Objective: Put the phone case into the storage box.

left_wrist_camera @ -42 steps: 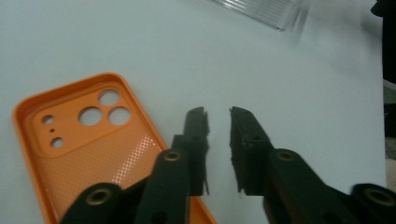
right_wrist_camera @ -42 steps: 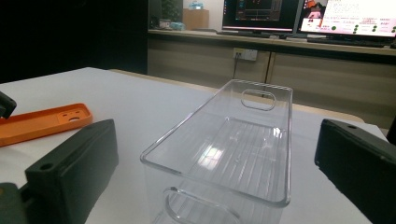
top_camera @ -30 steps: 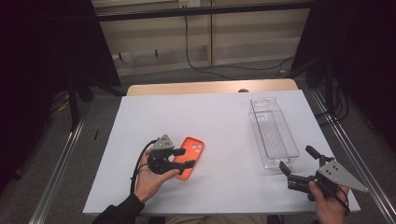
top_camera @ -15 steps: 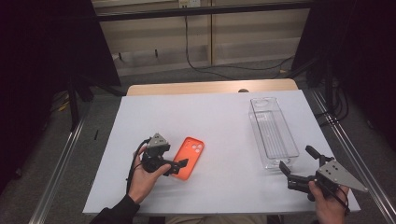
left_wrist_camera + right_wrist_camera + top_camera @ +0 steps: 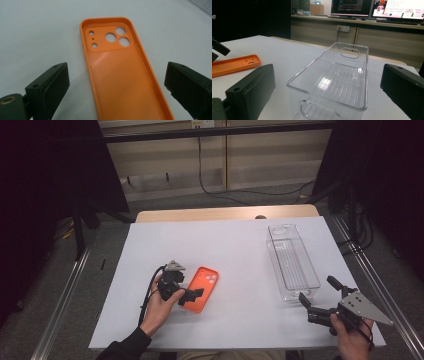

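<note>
Left gripper [image 5: 192,296] lower, jaws wider.

phone case [image 5: 201,288] on table [image 5: 235,245], left | bin [image 5: 291,261] well apart, right

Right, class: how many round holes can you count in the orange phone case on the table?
5. All sit in the raised camera panel at the far end of the orange phone case, seen in the left gripper view: three large ones clustered at right, two smaller at left, with a tiny pinhole between the smaller pair.

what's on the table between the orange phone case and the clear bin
Nothing: in the high view, only bare white table lies between the orange phone case and the clear bin.
</note>
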Tool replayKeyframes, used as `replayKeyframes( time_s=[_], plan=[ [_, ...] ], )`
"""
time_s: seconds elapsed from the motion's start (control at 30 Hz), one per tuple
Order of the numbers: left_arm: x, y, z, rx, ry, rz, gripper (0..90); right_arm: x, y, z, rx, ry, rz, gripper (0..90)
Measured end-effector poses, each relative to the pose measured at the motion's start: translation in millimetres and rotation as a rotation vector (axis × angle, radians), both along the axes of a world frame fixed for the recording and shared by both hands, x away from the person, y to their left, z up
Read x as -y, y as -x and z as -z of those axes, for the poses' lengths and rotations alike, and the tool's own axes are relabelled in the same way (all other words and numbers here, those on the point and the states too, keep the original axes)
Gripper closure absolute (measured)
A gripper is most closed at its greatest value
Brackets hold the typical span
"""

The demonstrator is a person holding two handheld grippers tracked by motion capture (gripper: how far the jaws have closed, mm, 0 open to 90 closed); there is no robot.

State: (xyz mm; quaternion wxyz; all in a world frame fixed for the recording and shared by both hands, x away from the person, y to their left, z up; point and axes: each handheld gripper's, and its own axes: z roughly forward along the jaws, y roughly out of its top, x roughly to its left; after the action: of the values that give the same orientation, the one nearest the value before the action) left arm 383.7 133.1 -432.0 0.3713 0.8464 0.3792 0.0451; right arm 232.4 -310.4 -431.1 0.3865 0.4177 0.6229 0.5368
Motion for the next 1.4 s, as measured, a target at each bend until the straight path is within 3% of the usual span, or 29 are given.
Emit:
replayKeyframes(
  time_s=[0.13,0.3,0.43,0.77,0.93,1.4],
  plan=[
    [7.7,-3.7,-1.7,-0.024,-0.039,0.032,6.0,0.0,-0.1,0.0,-0.001,0.001,-0.001,0.0],
    [16.9,-7.9,1.3,-0.022,-0.087,0.050,5.9,0.1,-0.2,0.1,-0.001,0.001,-0.001,0.0],
    [21.8,-11.5,2.4,-0.059,-0.099,0.067,5.4,0.0,-0.1,0.0,-0.001,0.001,-0.001,0.0],
    [33.9,-19.7,5.0,-0.078,-0.158,0.068,5.9,-0.3,-0.7,0.7,-0.012,0.004,-0.004,0.0],
    [38.3,-19.2,6.3,-0.071,-0.203,0.082,5.4,-0.8,-1.3,1.3,-0.014,0.010,-0.002,0.0],
    [44.7,-18.5,9.6,-0.059,-0.248,0.084,2.0,-0.7,-1.2,1.2,-0.010,0.008,-0.003,0.0]
  ],
)
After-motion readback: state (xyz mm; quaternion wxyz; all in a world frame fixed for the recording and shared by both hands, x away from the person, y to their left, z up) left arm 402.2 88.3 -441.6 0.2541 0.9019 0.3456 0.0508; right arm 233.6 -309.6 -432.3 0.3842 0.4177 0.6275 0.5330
